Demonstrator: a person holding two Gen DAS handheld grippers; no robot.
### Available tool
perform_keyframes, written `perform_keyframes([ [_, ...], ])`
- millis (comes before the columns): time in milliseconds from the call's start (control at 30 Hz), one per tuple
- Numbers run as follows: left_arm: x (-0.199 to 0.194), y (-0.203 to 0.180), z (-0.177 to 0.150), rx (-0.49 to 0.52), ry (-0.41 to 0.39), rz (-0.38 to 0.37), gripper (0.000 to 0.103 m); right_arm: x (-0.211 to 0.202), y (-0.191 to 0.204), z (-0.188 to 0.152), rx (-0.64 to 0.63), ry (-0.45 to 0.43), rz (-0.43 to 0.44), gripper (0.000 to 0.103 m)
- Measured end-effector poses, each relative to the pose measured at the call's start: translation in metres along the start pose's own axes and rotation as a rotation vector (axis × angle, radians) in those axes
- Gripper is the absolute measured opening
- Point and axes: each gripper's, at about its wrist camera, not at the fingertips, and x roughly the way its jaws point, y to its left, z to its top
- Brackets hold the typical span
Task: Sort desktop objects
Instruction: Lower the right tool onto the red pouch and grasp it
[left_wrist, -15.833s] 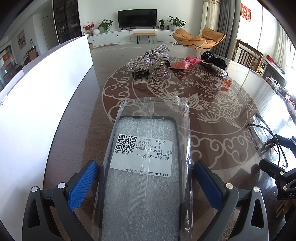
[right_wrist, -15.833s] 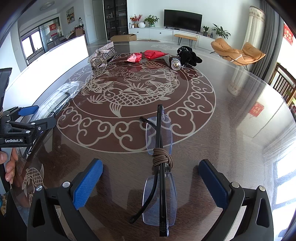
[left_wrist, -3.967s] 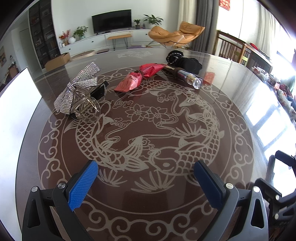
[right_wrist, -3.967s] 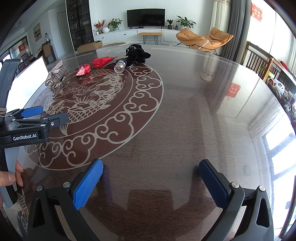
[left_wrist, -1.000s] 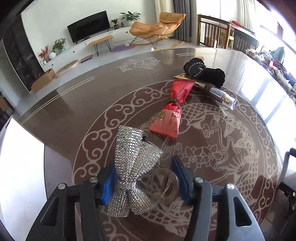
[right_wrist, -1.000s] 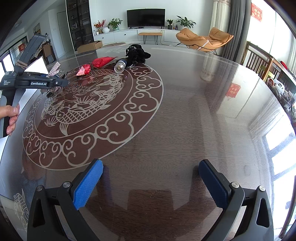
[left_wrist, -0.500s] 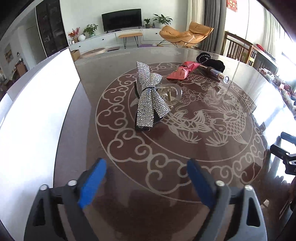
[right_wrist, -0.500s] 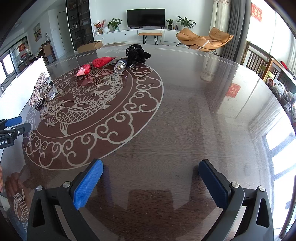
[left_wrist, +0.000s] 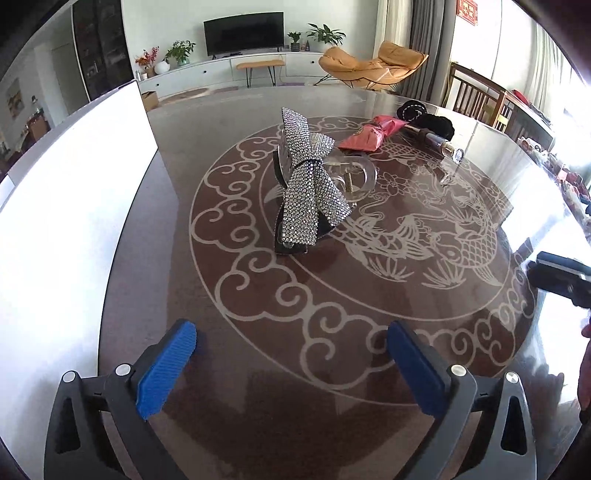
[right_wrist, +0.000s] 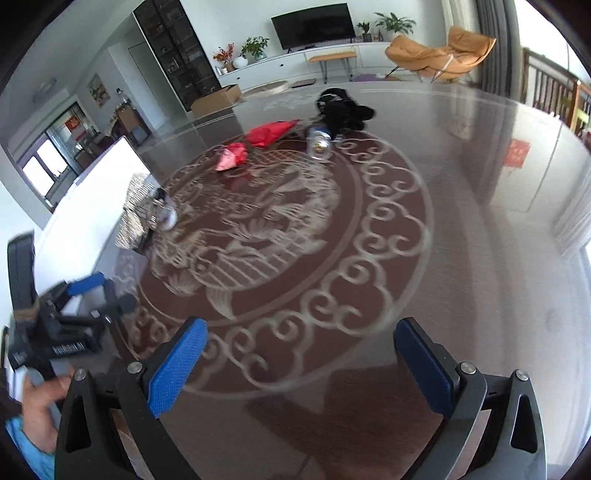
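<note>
Left tool (left_wrist: 291, 365): jaws have just been opening, now spread wide, nothing between them. The rhinestone-covered silver bow hair clip on a clear plastic claw (left_wrist: 310, 184) sits on the dark glass-topped table with the pale fish-and-cloud inlay (left_wrist: 369, 295), ahead of the left tool and well clear of its blue pads (left_wrist: 166, 365), close to the white board edge (left_wrist: 74, 221) on its left side.

Right tool (right_wrist: 299, 365): also wide open and empty, over bare table. Its view is motion-blurred.

Still unsorted, far ahead of both tools: red foil snack packet (left_wrist: 369, 134), black fabric bundle (left_wrist: 424, 118), small clear glass bottle with a metal cap (left_wrist: 441, 146), clustered together at the far side of the inlay.

Read: bow clip looks placed and released, so that step reads as done. Next item is likely one from the far cluster. The right tool faces it more directly, with the bottle (right_wrist: 319, 144) nearest its line. Next move needs a long reach across the table, jaws kept wide, lined up across the bottle's body. Risk: round bottle rolling on glass.
</note>
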Motion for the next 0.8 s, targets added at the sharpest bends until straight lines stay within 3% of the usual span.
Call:
perform_keyframes([
  [167, 0.000, 0.000, 0.000, 0.000, 0.000, -0.001, 0.103, 0.059, 0.030, 0.078, 0.093, 0.060, 0.084, 0.097],
  [367, 0.000, 0.001, 0.000, -0.001, -0.001, -0.001, 0.103, 0.099, 0.020, 0.140, 0.348, 0.032, 0.094, 0.100],
  [433, 0.000, 0.001, 0.000, -0.002, -0.002, -0.001, 0.103, 0.108, 0.025, 0.152, 0.324, 0.050, 0.069, 0.100],
  [500, 0.000, 0.002, 0.000, -0.002, -0.002, 0.000, 0.103, 0.118, 0.041, 0.163, 0.212, 0.086, -0.005, 0.099],
  [533, 0.000, 0.002, 0.000, -0.001, -0.002, -0.001, 0.103, 0.123, 0.051, 0.165, 0.145, 0.102, -0.052, 0.093],
  [600, 0.000, 0.002, 0.000, -0.001, -0.001, -0.001, 0.103, 0.127, 0.067, 0.166, 0.024, 0.105, -0.135, 0.069],
  [633, 0.000, 0.002, 0.000, -0.001, -0.001, -0.001, 0.103, 0.127, 0.072, 0.165, -0.012, 0.091, -0.133, 0.045],
  [667, 0.000, 0.002, 0.000, -0.002, -0.002, -0.001, 0.103, 0.126, 0.073, 0.163, -0.019, 0.080, -0.100, 0.028],
  [800, 0.000, 0.002, 0.000, -0.002, -0.002, -0.001, 0.103, 0.114, 0.068, 0.143, -0.039, 0.037, -0.067, 0.028],
])
